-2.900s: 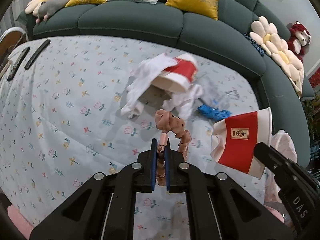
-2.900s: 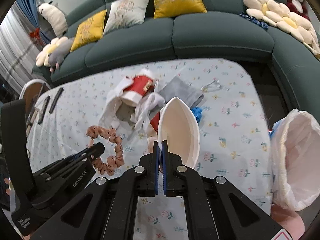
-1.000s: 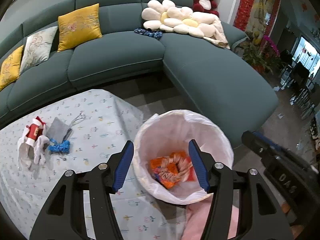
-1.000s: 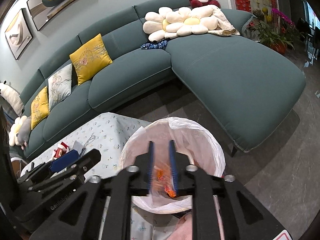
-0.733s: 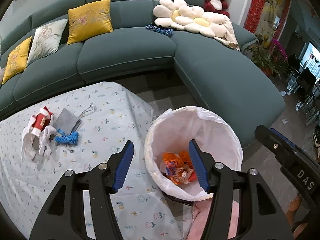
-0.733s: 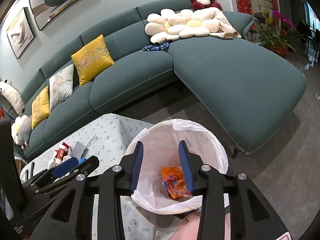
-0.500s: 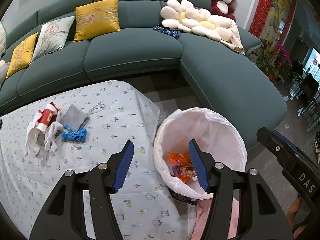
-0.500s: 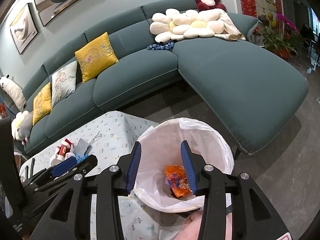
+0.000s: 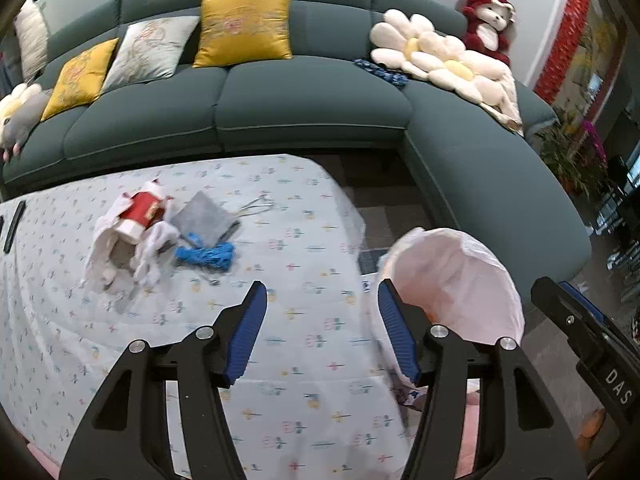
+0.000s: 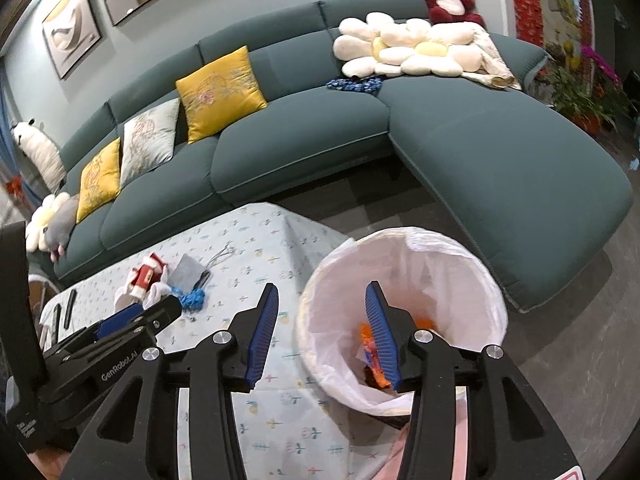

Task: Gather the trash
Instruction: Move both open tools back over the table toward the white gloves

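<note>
Grippers both spread wide, nothing between the blue pads. Left gripper (image 9: 322, 330) hangs over the right edge of the table (image 9: 280, 400), released, its right finger in front of the bin's near wall. In the right wrist view the left gripper (image 10: 132, 316) shows at lower left, above the cloth. Right gripper (image 10: 322, 336) is also released; its left finger sits over the table's right edge, its right finger over the mouth of the trash bin (image 10: 460, 264).

Remaining trash, left to right, lies toward the table's far side: red-and-white paper cup (image 9: 140, 214) on its side among crumpled white tissue (image 9: 98, 252), grey pouch (image 9: 202, 216) just beside it, blue tangle of string (image 9: 208, 256) touching the pouch's near corner, thin wire loop (image 9: 256, 204) nearer the far right corner. 2 dark remotes (image 10: 64, 312) lie at the table's far left edge.

Bin with white liner (image 9: 456, 272) stands just off the table's right edge; orange wrappers (image 10: 370, 352) lie at its bottom, partly hidden by the right finger. Teal sofa (image 9: 312, 108) curves behind table and bin.
</note>
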The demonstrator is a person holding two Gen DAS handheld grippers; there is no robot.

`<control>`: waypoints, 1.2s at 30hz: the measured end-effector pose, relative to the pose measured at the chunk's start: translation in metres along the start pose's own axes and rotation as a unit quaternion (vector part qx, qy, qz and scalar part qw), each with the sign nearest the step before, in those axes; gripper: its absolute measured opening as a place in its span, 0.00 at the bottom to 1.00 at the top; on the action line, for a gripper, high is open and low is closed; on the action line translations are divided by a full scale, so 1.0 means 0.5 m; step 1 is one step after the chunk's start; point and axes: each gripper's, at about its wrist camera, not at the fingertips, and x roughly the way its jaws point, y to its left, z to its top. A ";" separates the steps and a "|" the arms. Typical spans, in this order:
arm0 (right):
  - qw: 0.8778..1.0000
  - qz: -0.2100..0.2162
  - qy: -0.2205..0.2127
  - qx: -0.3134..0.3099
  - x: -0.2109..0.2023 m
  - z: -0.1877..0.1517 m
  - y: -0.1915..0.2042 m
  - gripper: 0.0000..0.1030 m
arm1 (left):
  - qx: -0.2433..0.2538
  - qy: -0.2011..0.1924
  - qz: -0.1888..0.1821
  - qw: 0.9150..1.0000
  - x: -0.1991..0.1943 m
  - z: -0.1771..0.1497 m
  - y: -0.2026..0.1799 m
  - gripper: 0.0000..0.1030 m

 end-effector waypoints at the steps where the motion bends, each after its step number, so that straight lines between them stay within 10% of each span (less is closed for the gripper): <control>1: 1.000 0.002 0.001 -0.004 0.002 -0.003 0.010 0.43 | -0.003 0.000 0.002 1.000 -0.001 -0.001 0.009 0.55; 36: 0.983 0.072 0.113 -0.126 0.232 -0.076 0.444 0.48 | -0.099 0.033 0.119 0.987 0.075 -0.020 0.479 0.69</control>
